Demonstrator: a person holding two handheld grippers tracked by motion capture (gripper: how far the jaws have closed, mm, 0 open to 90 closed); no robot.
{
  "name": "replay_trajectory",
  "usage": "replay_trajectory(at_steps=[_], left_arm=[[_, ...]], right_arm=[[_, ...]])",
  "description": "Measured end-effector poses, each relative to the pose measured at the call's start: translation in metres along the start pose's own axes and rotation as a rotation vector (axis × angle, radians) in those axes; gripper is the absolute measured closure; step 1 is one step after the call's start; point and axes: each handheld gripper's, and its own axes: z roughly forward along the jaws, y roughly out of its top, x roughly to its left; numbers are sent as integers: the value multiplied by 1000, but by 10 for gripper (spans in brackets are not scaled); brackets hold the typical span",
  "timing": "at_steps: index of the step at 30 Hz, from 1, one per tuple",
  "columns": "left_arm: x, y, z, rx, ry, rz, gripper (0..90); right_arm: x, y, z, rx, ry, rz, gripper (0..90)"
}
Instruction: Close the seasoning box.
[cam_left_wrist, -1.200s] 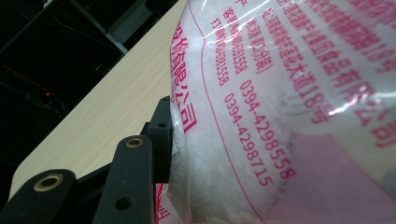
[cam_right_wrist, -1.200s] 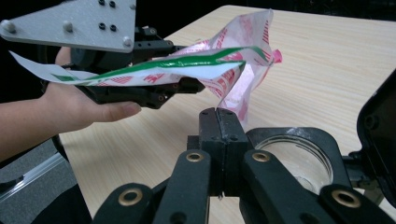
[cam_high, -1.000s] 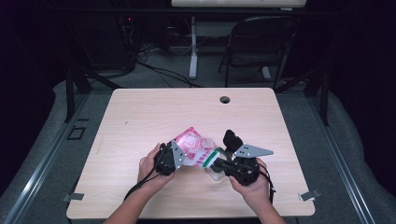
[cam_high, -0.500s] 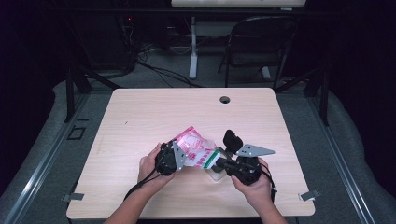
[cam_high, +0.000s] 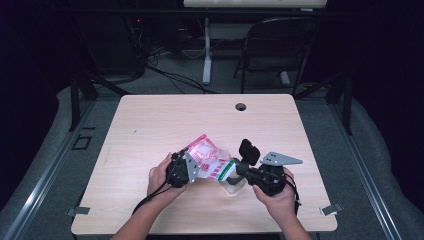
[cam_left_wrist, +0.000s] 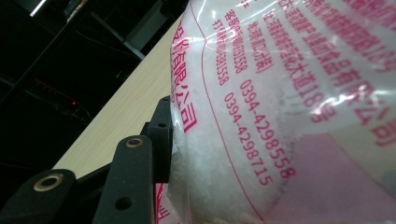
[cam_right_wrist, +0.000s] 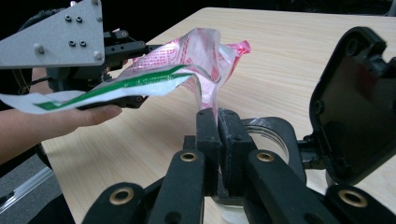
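Lying held above the near middle of the desk (cam_high: 150, 120): a clear plastic bag (cam_high: 207, 157) printed in pink, with a green-striped edge, filled with white granules. Running with its long axis roughly across the desk from the left gripper (cam_high: 187, 167) to the right gripper (cam_high: 235, 170), pink end pointing up and away toward the far edge, green-striped mouth pointing toward the right hand.

Gripping the bag's body with the left jaws, about half closed on it; only one jaw showing in the left gripper view, the other hidden behind the bulging bag (cam_left_wrist: 280, 116).

Pinching a thin flap of the bag (cam_right_wrist: 187, 70) between the right jaws (cam_right_wrist: 217, 122), nearly together after just closing a little further.

Sitting under the right gripper, a clear round container (cam_right_wrist: 273, 135), mostly covered by the jaws and hard to make out. Cropping the pink print at the frame edges in the left gripper view.
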Motion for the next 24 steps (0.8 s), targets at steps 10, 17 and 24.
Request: replay_trajectory(at_steps=[10, 17, 24], left_arm=[[-2, 2, -1, -17, 28, 33, 586], [-3, 5, -2, -25, 58, 70, 586], [-5, 5, -1, -34, 81, 100, 586]], right_arm=[[-4, 2, -5, -18, -14, 16, 875], [-7, 3, -7, -21, -19, 23, 874], [-7, 3, -7, -28, -15, 22, 864]])
